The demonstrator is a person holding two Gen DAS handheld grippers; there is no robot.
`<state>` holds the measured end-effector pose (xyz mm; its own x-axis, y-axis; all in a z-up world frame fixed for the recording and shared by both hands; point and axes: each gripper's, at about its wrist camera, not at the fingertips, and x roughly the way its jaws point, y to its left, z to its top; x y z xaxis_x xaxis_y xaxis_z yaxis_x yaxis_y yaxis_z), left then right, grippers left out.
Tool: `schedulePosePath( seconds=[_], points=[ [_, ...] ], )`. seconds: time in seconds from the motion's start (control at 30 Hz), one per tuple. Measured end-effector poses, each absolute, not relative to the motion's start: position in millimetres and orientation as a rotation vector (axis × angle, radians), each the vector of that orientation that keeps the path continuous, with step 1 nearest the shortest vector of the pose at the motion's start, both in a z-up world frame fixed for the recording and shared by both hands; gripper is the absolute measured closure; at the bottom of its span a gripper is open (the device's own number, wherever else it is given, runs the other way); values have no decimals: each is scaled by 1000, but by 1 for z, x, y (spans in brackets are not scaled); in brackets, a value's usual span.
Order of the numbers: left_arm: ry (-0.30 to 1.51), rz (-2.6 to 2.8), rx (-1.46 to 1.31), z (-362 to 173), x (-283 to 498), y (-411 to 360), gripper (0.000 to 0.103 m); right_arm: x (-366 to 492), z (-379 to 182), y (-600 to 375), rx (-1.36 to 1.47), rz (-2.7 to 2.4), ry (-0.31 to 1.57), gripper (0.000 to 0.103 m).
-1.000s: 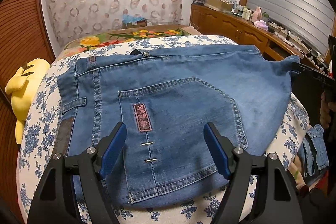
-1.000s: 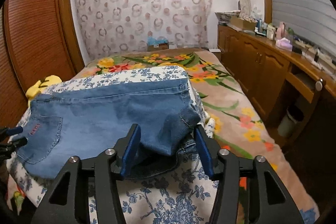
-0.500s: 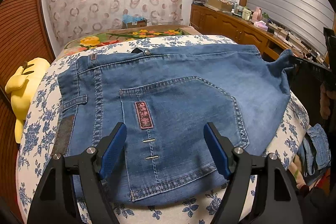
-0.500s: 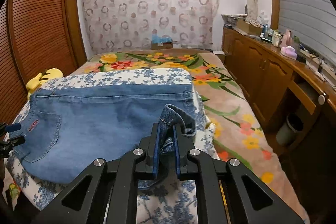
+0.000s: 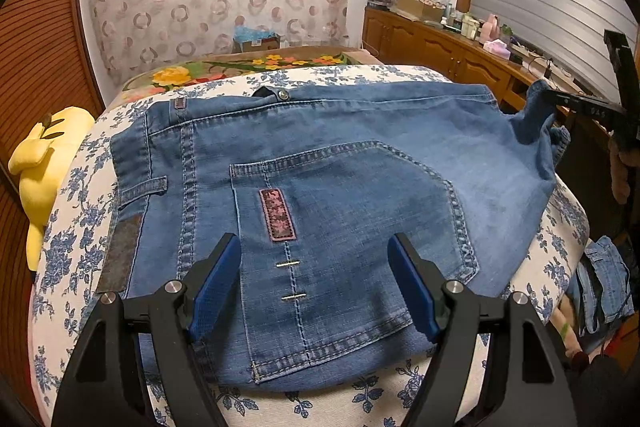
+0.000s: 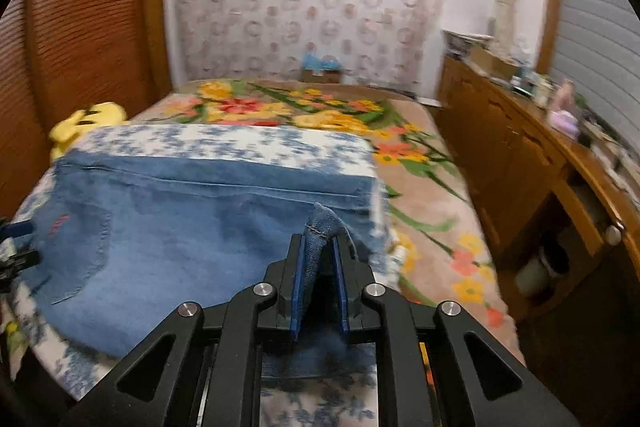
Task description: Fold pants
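The pants (image 5: 328, 195), blue denim, lie spread flat on a blue-flowered white cover (image 5: 72, 227) over the bed (image 6: 420, 163), waistband to the left of the left wrist view and back pocket (image 5: 352, 247) facing up; the left tongs (image 5: 314, 287) hang wide open just above that pocket, nothing between the blue pads (image 5: 214, 287), exactly as they stood a second ago; the right tongs (image 6: 319, 247) are now clamped on a bunched fold of the pants' far end, where a second ago the pads stood apart on either side of the cloth, so the jaws have just been closing on it; the pinched denim now stands up in a small peak above the pads, and in the left wrist view that end is drawn up off the cover at the right edge, higher than before; a yellow plush toy (image 5: 40, 163) lies beside the cover at the left; wooden cabinets (image 6: 520, 163) run along the right wall.
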<state>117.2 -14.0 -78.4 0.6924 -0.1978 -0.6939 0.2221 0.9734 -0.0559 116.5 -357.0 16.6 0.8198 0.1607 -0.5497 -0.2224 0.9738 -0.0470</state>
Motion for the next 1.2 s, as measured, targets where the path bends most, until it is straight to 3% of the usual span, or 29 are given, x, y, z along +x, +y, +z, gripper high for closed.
schedulePosePath(
  seconds=[0.27,0.63,0.83,0.97,1.07,1.2],
  points=[
    [738,-228,19,-71,110,-5,27,100,37,-319,-123,362,508,100],
    [698,-149,-3,-57,88,43,27,61,73,-193,-178,716,411,100],
    [694,-102,-21,-58,79,69,26,58,74,-155,-194,815,434,100],
    [693,-88,-32,-60,78,79,27,67,73,-158,-207,827,447,89],
    [695,-90,-38,-62,79,80,27,84,80,-166,-216,793,444,74],
    [697,-101,-39,-64,81,76,27,94,74,-168,-221,753,459,71]
  ],
)
